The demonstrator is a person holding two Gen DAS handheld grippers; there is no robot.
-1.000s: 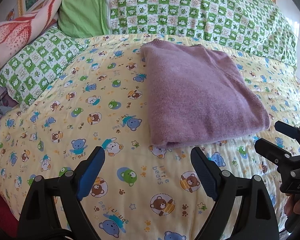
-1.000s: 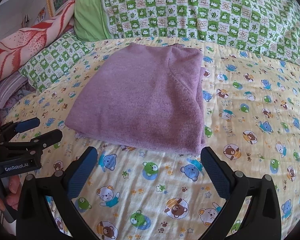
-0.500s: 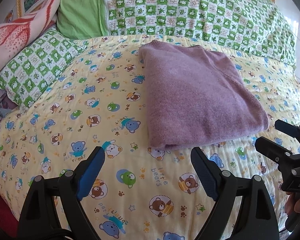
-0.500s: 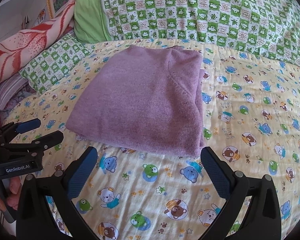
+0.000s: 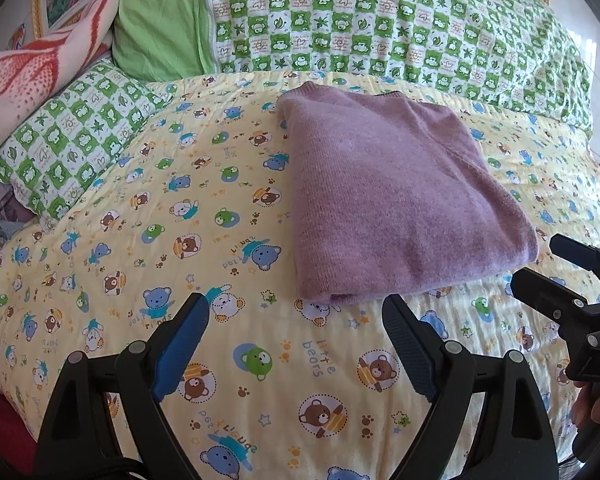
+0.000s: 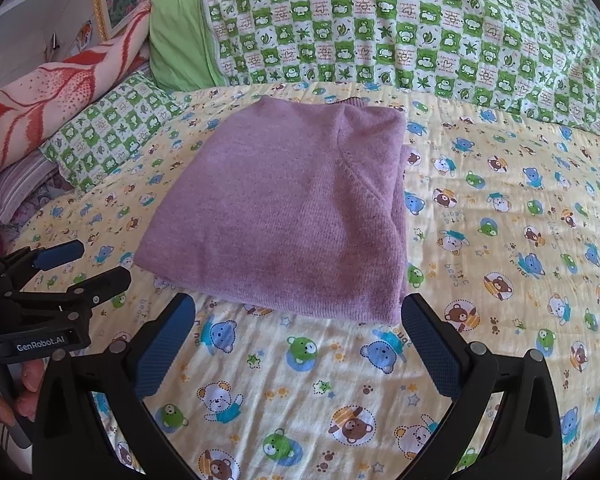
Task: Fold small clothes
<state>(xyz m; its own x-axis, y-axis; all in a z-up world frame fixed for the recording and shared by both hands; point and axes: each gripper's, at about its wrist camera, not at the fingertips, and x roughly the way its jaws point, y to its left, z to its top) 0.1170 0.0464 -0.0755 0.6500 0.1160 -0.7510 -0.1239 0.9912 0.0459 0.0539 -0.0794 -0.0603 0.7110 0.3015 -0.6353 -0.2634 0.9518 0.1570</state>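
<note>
A purple knitted sweater (image 5: 392, 196) lies folded into a flat rectangle on the yellow bear-print bedcover (image 5: 180, 240). It also shows in the right wrist view (image 6: 292, 216). My left gripper (image 5: 296, 324) is open and empty, just short of the sweater's near left corner. My right gripper (image 6: 298, 320) is open and empty, just short of the sweater's near edge. Each gripper also shows from the side in the other view: the right gripper (image 5: 540, 264) near the sweater's right corner, the left gripper (image 6: 84, 264) near its left corner. Neither touches the sweater.
A green checked quilt (image 5: 380, 28) lies along the far side of the bed. A green checked pillow (image 5: 72, 140) and a red and cream blanket (image 5: 40, 68) lie at the far left. Bare bedcover (image 6: 520, 220) lies right of the sweater.
Both grippers have drawn back slightly from the sweater and stay open. The sweater has not moved.
</note>
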